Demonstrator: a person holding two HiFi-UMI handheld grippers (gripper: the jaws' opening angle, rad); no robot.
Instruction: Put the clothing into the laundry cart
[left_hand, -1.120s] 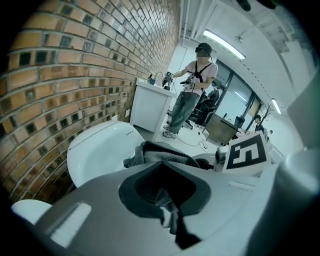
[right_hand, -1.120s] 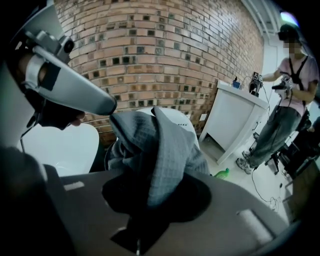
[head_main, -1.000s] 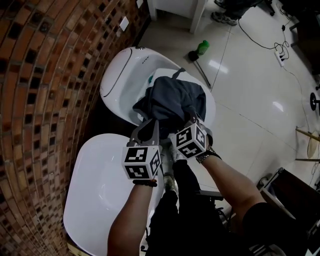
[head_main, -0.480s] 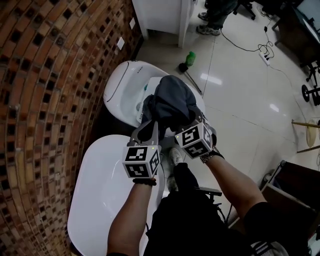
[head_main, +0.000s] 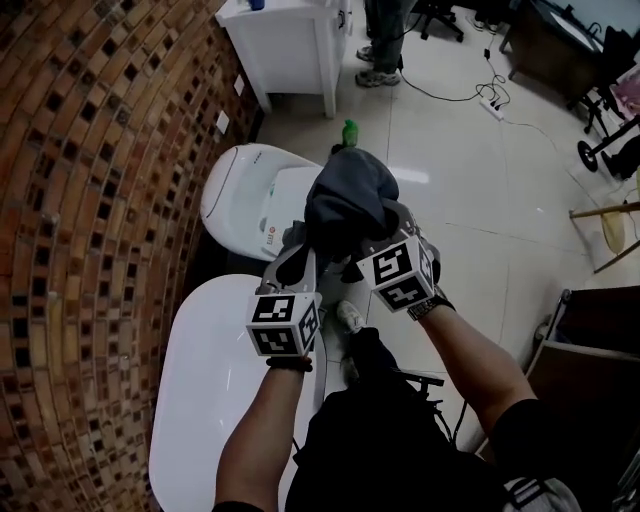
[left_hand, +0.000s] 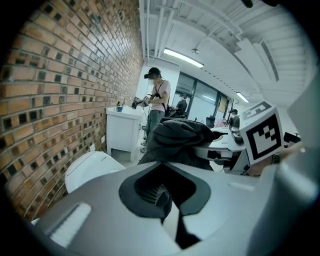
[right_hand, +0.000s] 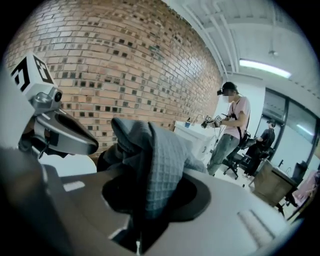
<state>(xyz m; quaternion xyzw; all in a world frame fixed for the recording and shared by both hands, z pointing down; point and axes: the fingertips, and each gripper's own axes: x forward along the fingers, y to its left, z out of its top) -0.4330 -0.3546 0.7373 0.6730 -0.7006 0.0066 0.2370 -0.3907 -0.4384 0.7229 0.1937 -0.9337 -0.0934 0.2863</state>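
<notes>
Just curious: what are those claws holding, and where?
A dark grey garment: the right gripper pinches a fold; the left gripper seemingly grips its lower edge.

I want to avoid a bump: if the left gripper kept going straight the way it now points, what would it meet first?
The dark garment, bunched right at its tips. The left gripper has its jaws together and seems to pinch the cloth's edge, while the right gripper grips it too.

A brick wall (head_main: 90, 200) runs along the left. A white cabinet (head_main: 290, 50) stands far against it, a green bottle (head_main: 350, 131) nearer, a power strip (head_main: 491, 106) farther right.
</notes>
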